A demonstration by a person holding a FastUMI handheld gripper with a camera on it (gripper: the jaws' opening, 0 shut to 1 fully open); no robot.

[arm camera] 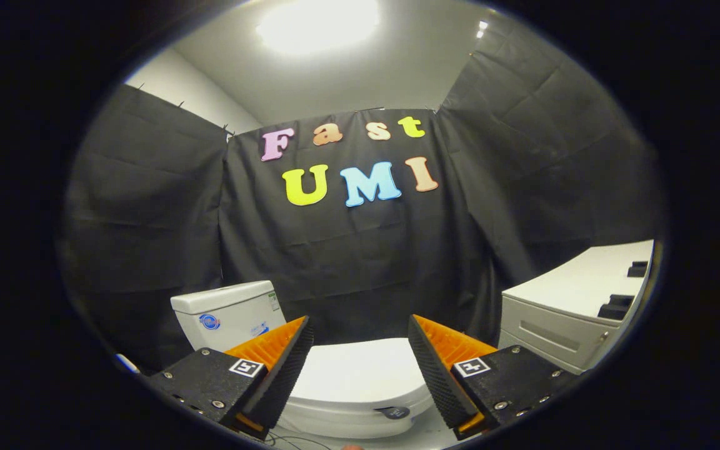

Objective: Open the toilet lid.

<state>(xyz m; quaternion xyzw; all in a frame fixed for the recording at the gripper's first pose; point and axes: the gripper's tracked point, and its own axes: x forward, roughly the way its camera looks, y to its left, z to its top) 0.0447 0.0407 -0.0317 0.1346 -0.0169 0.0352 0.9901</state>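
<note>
Fingers of our gripper (360,369) stand wide apart; toilet lid (354,375) looks smooth, probably slippery, so we hook its front edge.

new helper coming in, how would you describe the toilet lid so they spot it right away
Start at the white cistern against the black cloth wall. Just in front of it lies the toilet lid, closed flat, seen between the open gripper fingers. Unlike the boxy white cabinet beside it, it is rounded and smooth.

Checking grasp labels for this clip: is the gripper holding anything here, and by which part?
Nothing is held. The gripper is open, fingers spread apart, with the closed white plastic toilet lid just ahead and untouched.
</note>
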